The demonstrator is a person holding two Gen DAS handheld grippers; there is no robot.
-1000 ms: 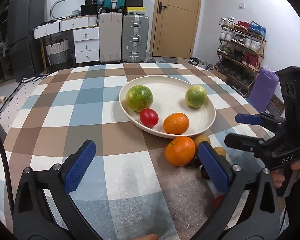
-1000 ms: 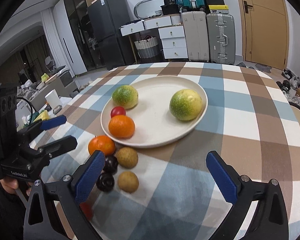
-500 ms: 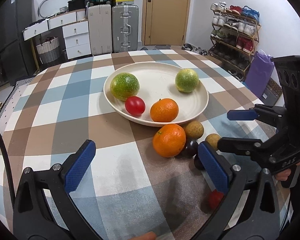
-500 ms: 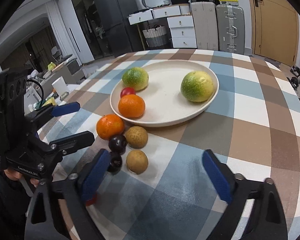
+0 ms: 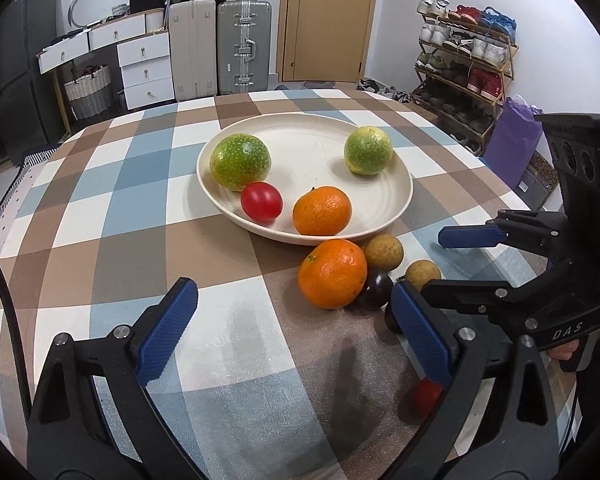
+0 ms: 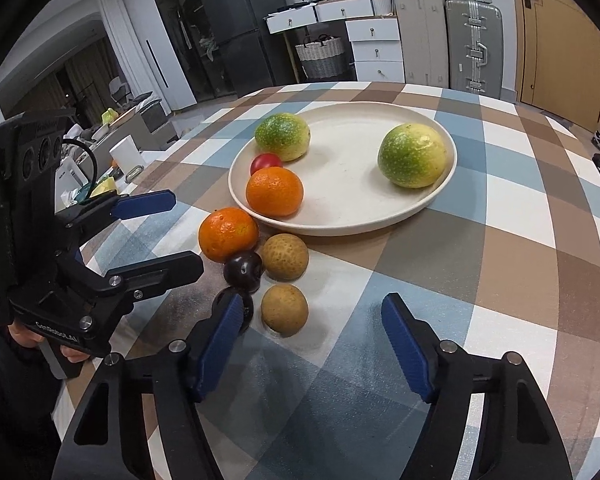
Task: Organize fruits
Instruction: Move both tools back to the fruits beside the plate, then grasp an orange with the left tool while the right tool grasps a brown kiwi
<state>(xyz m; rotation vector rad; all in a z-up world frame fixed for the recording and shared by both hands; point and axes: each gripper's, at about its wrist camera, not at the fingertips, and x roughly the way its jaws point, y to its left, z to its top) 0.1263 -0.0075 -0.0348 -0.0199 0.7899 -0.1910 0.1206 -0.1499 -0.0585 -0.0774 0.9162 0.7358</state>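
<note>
Blue-padded right gripper (image 6: 312,344) nearer the brown fruit (image 6: 285,309), left gripper (image 5: 292,332) seemingly nearer too, both jaws spread, empty

Left gripper (image 5: 294,328) held low with jaws spread wide, right gripper (image 6: 312,338) alongside, likewise wide apart, both empty

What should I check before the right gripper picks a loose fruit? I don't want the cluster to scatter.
1. Right gripper open: ok.
2. Left gripper open, holding nothing: ok.
3. Nearest brown fruit ahead of the right fingers: ok.
4. Clearance around it: not ok, a dark plum sits close beside.
5. Free room on the plate: ok.
6. Small red fruit behind the left fingers: cannot tell its exact position.
</note>
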